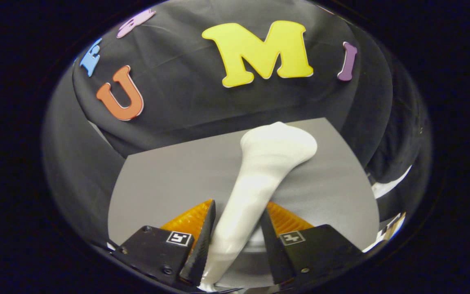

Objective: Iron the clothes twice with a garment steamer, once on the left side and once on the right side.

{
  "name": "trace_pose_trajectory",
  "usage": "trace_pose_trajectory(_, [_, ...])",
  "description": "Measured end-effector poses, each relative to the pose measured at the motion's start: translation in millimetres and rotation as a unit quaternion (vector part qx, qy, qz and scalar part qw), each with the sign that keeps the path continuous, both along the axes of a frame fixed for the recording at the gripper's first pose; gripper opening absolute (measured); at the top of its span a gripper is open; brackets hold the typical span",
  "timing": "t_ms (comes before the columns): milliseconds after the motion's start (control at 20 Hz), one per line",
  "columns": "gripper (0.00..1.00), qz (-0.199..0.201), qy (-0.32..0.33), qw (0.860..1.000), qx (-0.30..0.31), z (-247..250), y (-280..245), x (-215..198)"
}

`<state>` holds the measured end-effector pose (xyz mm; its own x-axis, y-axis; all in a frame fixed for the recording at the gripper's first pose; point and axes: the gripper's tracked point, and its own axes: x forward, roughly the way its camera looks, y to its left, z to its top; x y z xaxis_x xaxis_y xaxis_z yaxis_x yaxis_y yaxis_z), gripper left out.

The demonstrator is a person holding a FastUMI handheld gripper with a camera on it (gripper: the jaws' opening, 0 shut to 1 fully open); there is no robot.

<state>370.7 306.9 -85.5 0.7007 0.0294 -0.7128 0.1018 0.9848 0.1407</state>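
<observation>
Gripper (237, 222) clamped on garment steamer (259, 175): both fingers (202, 232) pressing the slim white handle, one per side, gap narrow and taken up by the handle. Handle runs from between the fingers up and away, slightly right; wide head (280, 141) at the far end, beyond the fingertips.

Steamer head over the far part of the grey surface (165, 183), close to the far edge where it meets the booth wall (186, 98). Can't tell whether the head is touching the grey surface or held just above it. Faint shadow under the head on the right side, nothing more conclusive.

Grey surface flat, no visible wrinkles or seams, so can't confirm if it's the clothes or a mat. No other garment seen.

Step, best guess: tool picked up, grip secure, mid-pass or about to start one. Head sits right of centre, so possibly the right-side pass; not certain. No way to judge how many passes are done.

Next move needs: firm grip kept, head face down on the fabric, straight stroke along one side, then shift across and repeat on the other. Risk: handle twisting in the fingers, since it is smooth and tapered.
</observation>
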Motion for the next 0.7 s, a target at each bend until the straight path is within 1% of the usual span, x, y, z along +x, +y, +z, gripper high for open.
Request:
trace_pose_trajectory(250, [0.59,0.013,-0.002,1.000,0.024,0,5,1])
trace_pose_trajectory(350, [0.55,0.015,0.004,0.999,0.044,1,8,0])
trace_pose_trajectory(400, [0.51,0.016,0.003,0.998,0.057,3,11,-2])
trace_pose_trajectory(550, [0.42,0.036,-0.012,0.996,0.086,12,20,-12])
trace_pose_trajectory(600, [0.39,0.043,-0.018,0.995,0.087,16,21,-15])
trace_pose_trajectory(700, [0.38,0.051,-0.032,0.995,0.082,23,20,-21])
